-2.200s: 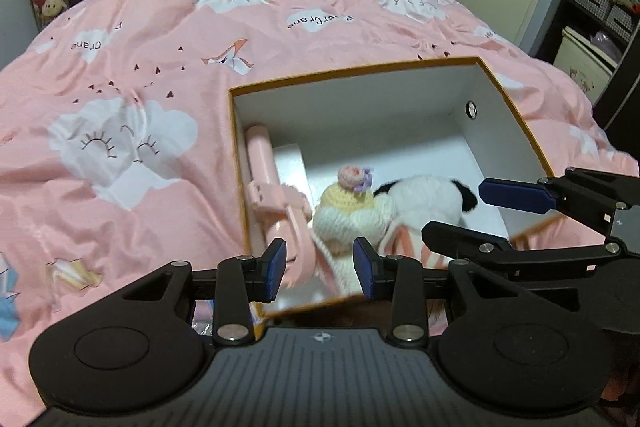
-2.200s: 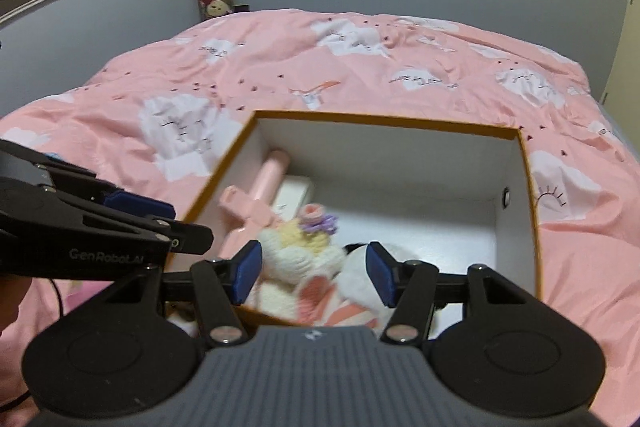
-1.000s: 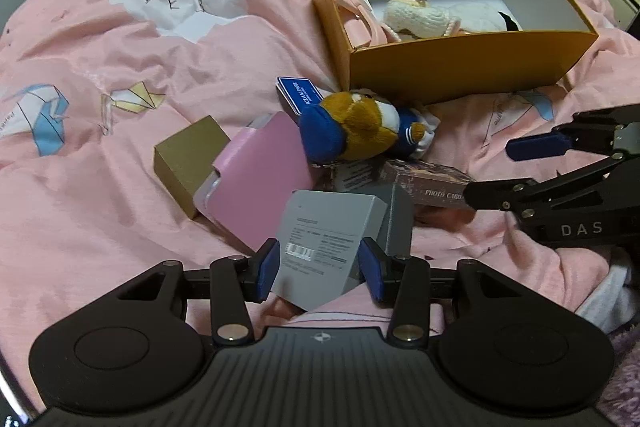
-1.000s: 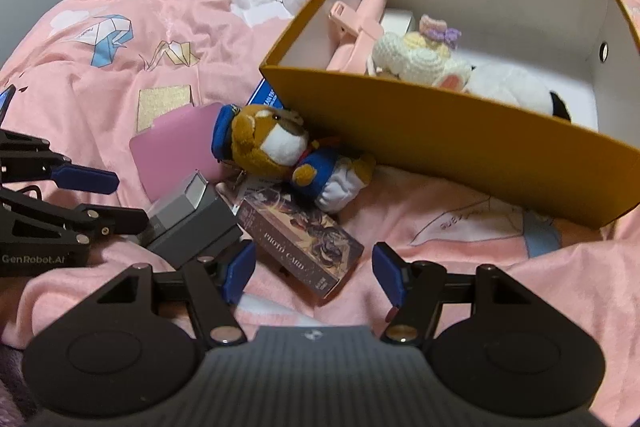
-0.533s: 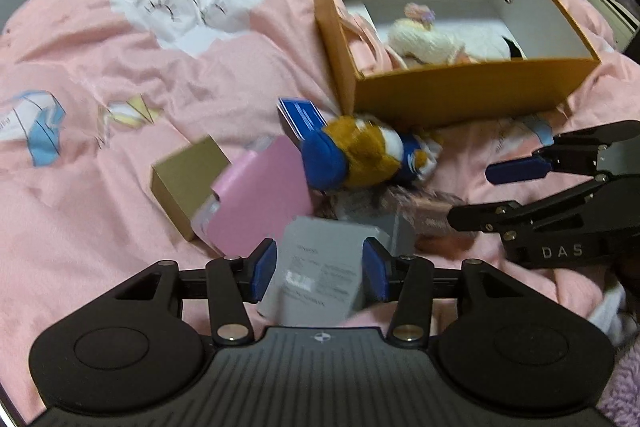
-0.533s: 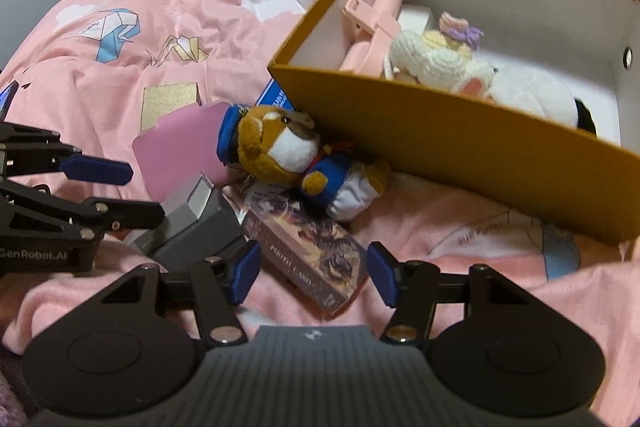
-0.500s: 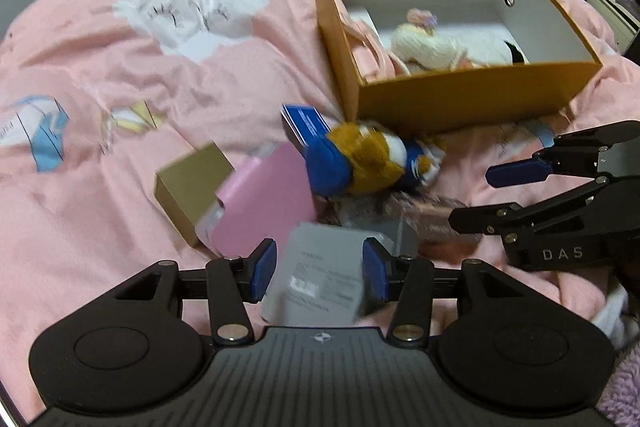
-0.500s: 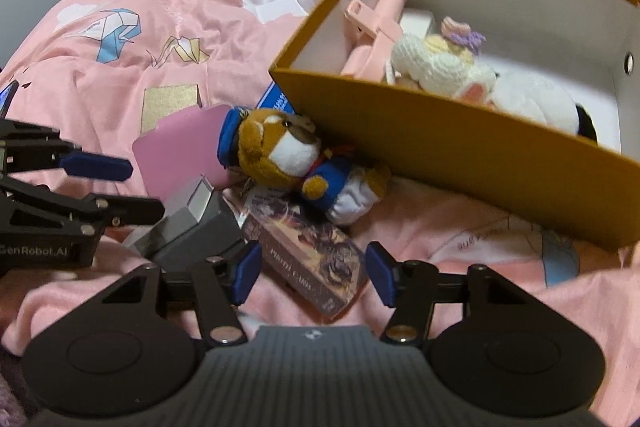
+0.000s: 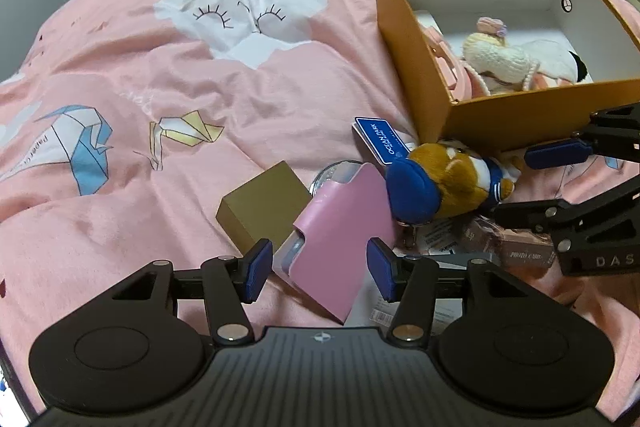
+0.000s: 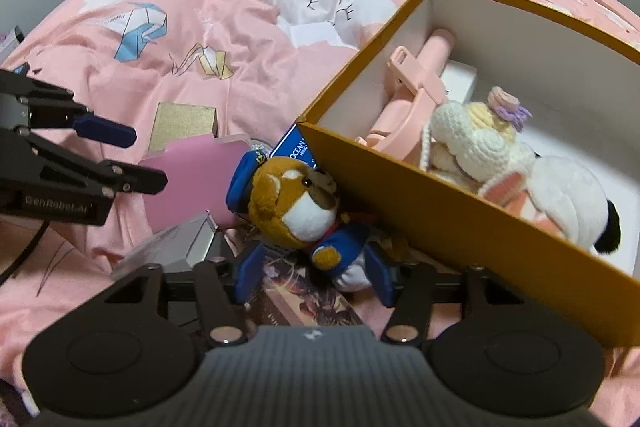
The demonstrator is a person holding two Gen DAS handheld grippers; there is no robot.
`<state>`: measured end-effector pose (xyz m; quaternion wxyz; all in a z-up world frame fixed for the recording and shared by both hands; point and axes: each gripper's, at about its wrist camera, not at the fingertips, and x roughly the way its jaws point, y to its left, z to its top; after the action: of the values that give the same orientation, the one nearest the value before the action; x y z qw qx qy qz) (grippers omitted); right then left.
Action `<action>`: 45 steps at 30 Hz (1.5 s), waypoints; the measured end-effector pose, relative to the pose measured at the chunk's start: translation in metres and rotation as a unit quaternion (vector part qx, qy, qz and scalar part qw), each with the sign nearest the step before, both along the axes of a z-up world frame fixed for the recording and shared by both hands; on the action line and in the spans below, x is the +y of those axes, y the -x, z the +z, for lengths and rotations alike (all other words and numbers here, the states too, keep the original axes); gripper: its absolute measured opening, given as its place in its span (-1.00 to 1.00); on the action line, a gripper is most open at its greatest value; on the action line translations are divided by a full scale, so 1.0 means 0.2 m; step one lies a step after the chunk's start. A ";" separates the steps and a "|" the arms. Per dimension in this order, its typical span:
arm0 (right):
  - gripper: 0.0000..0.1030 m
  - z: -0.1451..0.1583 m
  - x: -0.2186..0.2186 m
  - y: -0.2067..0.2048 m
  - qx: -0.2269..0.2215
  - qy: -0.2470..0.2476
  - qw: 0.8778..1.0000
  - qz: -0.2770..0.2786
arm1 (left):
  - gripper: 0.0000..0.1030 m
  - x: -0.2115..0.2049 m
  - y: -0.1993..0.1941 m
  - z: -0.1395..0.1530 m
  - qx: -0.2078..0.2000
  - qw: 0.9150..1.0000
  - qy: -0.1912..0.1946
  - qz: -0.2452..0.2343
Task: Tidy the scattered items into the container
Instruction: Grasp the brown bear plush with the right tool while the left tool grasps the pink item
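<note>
Swung away from the box (image 9: 500, 115) toward the clutter on the bed (image 9: 160, 67) beside its near wall. Box already loaded with a white plush (image 10: 560, 203), a crocheted doll (image 10: 476, 143) and a pink stick (image 10: 416, 83); still outside, pink case (image 9: 344, 227), gold block (image 9: 264, 203), bear (image 10: 296, 203), card pack (image 10: 304, 299).

Left gripper (image 9: 316, 269) opening, spread either side of the pink case, pads clear of it. Right gripper (image 10: 314, 277) opening too, straddling the bear's lower body, not pinching. Probably two pickups about to start.
</note>
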<state>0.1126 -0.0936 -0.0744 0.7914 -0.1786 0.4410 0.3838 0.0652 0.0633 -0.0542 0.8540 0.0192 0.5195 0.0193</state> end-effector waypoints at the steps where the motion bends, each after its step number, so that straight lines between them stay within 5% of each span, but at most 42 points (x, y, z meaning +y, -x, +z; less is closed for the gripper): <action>1: 0.23 -0.01 0.01 -0.01 0.000 0.001 1.000 0.006 | 0.19 0.01 0.00 0.00 0.001 1.000 0.006 -0.001; 22: 0.27 -0.20 0.18 -0.05 -0.023 0.056 0.997 0.044 | 0.32 0.01 -0.10 -0.12 0.013 1.000 0.012 -0.020; 32: 0.02 -0.12 0.13 -0.01 -0.028 0.044 0.998 0.042 | -0.13 0.00 -0.03 -0.05 -0.004 0.999 0.026 -0.030; 45: -0.01 -0.04 0.03 0.02 -0.010 0.019 0.999 0.024 | -0.18 -0.13 -0.04 -0.03 -0.018 0.996 0.042 -0.079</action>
<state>0.1090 -0.0886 -0.0831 0.7831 -0.2082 0.4357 0.3920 0.0727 0.0382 -0.0602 0.8622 0.0236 0.5011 -0.0700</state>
